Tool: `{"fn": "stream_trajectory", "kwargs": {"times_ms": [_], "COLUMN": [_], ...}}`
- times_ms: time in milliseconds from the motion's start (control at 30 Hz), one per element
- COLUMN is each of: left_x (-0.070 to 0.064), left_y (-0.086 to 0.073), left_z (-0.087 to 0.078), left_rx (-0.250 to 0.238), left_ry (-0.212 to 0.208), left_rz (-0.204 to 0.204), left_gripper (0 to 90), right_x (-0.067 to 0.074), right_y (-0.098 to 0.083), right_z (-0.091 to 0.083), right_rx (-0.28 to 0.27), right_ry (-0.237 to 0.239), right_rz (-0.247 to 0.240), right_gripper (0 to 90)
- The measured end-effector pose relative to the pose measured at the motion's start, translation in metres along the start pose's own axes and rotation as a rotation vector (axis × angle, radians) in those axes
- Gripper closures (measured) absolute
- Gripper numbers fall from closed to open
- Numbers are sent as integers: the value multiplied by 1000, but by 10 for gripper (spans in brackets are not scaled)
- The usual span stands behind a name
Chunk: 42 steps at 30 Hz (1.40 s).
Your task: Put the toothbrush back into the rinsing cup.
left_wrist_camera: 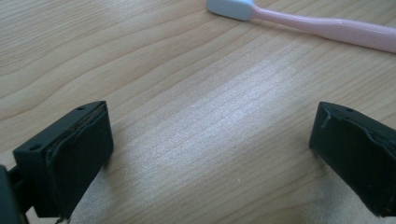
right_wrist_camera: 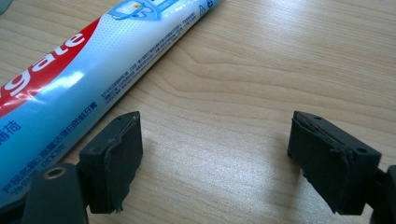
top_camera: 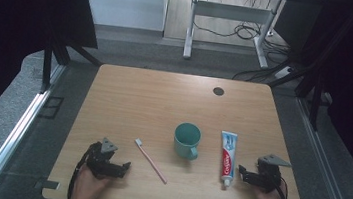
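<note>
High view: pink toothbrush (top_camera: 150, 160) and blue-red toothpaste tube (top_camera: 227, 158) lie flat; both grippers' jaws open, empty.

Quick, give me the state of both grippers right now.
Left gripper: open, holding nothing, over bare wood just short of the pink toothbrush with a white head.
Right gripper: open, holding nothing, beside the blue, white and red toothpaste tube.

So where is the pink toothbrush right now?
In the high view the toothbrush lies flat on the table, slanting between the left gripper and the green mug. Its white head points away from the person.
</note>
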State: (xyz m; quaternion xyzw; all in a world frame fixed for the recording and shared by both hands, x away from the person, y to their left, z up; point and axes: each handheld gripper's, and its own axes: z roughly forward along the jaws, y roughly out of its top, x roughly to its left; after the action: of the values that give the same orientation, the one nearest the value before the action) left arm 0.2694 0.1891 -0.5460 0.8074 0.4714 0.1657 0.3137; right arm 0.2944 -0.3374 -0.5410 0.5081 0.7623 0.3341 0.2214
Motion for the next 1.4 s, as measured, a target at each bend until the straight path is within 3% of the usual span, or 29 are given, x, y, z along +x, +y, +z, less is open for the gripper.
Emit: {"fn": "stream_trajectory", "kwargs": {"times_ms": [800,1000,1400], "left_x": [1,1,-2], "left_y": [0,1,6], "left_z": [-1,-4,-7], "left_rx": [-12,-25,-11], "left_ry": [19,9,-23], "left_rz": [-20,-5,9], "left_gripper": [34,157,291], "right_x": [0,0,-1], "right_y": [0,0,0], "right_z": [-1,-1,-1], "right_rx": [0,0,-3], "right_ry": [0,0,6], "right_rz": [2,3,11], "right_gripper": [178,178,179]}}
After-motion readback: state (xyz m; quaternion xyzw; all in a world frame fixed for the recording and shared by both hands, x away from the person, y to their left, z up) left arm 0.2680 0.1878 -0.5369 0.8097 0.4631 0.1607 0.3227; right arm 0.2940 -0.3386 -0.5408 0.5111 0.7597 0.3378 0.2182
